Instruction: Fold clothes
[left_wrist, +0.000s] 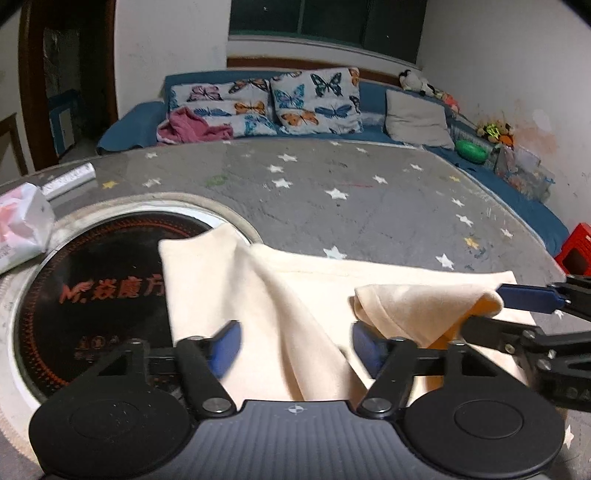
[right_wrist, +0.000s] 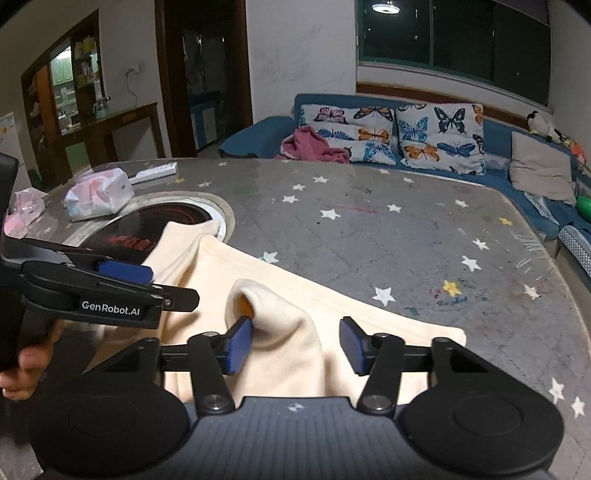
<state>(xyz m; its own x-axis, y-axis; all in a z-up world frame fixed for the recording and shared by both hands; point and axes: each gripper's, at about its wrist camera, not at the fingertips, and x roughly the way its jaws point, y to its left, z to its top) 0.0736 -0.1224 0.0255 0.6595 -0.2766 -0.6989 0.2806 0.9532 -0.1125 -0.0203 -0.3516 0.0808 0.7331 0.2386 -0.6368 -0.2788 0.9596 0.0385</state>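
Note:
A cream garment (left_wrist: 280, 306) lies on the grey star-patterned table, partly over the round black cooktop; it also shows in the right wrist view (right_wrist: 288, 306). My left gripper (left_wrist: 295, 347) is open, its blue pads on either side of a raised ridge of the cloth. My right gripper (right_wrist: 295, 345) is open around a bunched-up fold (right_wrist: 277, 325). In the left wrist view the right gripper (left_wrist: 513, 306) comes in from the right, its fingers around the same fold (left_wrist: 424, 306). In the right wrist view the left gripper (right_wrist: 147, 284) sits at the left over the cloth.
A round black induction cooktop (left_wrist: 92, 295) is set into the table (left_wrist: 369, 206). A tissue pack (right_wrist: 99, 195) and a white power strip (right_wrist: 155, 171) lie beyond it. A blue sofa with butterfly pillows (left_wrist: 314, 99) runs behind the table. A red crate (left_wrist: 576, 251) stands at the right.

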